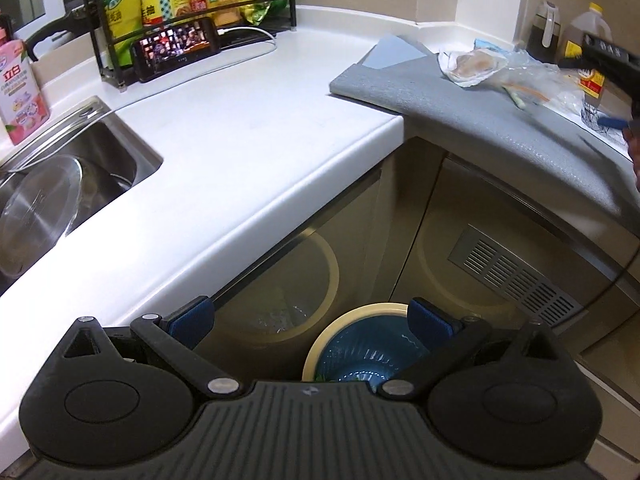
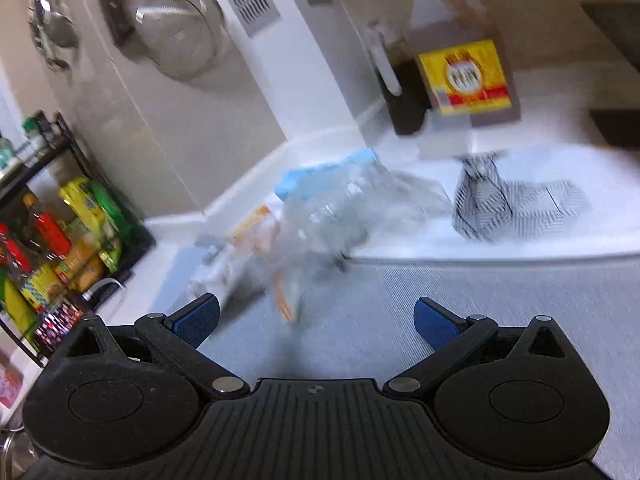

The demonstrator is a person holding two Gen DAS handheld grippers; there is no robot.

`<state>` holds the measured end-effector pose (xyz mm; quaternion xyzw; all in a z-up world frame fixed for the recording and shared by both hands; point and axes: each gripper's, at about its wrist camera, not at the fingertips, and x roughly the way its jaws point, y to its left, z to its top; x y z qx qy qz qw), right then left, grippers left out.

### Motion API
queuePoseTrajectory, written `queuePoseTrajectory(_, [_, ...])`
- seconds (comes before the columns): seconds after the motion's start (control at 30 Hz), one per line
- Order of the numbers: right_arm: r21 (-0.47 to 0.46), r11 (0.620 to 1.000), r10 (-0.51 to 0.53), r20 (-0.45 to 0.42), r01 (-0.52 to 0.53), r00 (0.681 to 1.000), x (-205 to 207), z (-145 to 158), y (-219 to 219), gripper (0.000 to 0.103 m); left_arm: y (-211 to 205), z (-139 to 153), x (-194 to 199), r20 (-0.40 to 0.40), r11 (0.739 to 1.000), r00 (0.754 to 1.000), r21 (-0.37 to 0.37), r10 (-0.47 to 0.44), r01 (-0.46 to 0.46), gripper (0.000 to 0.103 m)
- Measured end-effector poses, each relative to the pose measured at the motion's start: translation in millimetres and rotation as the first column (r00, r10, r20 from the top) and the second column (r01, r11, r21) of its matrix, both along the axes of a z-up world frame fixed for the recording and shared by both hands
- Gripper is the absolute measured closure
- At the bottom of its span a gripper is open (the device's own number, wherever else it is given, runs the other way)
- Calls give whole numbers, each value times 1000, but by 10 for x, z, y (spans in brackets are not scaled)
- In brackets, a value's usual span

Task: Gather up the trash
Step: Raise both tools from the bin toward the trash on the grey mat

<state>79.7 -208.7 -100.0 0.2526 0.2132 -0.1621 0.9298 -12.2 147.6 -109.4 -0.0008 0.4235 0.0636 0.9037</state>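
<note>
**Right wrist view closes on the wrappers, bin waits below**

Left wrist view takes in the most: the white countertop (image 1: 224, 148) bending round a corner, with a grey mat (image 1: 472, 112) laid over its right-hand stretch. Down on the floor stands the trash bin (image 1: 360, 356), cream-rimmed with a blue liner, mouth up, directly under the left gripper (image 1: 312, 320), whose blue-padded jaws are spread wide with nothing between them.

On the mat lies the trash, a heap of crumpled clear plastic wrappers (image 2: 320, 224) with a blue packet (image 2: 320, 172) at its far edge. The heap's long axis seems to run across the mat, from near the rack of bottles (image 2: 60, 240) toward the oil jug (image 2: 464, 60), though motion blur smears its outline. A patterned paper scrap (image 2: 516, 208) lies just beside it on the counter.

The right gripper (image 2: 316, 316) is likewise spread and empty, near the heap's closest edge. I judge this the approach before a pickup. Next, the jaws likely need to straddle a wrapper across its narrow width and pinch, before carrying it to the bin.
</note>
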Motion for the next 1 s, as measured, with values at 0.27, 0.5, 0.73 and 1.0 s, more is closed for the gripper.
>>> queuePoseTrajectory(0.27, [-177,983,81,146,-54,986,299,141,29,0,-51,12,32,-15,1000,1000,23,-2,3,0])
queuePoseTrajectory(0.5, [-76,995,-58,86,64,995,560,-28,-188,0,-111,207,219,15,999,1000,46,-7,6,0])
queuePoseTrajectory(0.73, [-88,991,102,63,-97,993,782,-98,-276,100,-489,539,734,110,994,990,71,-88,81,0])
queuePoseTrajectory(1.0, [-140,989,59,142,-39,988,-140,29,-431,101,-1126,738,1766,201,978,957,49,-207,202,0])
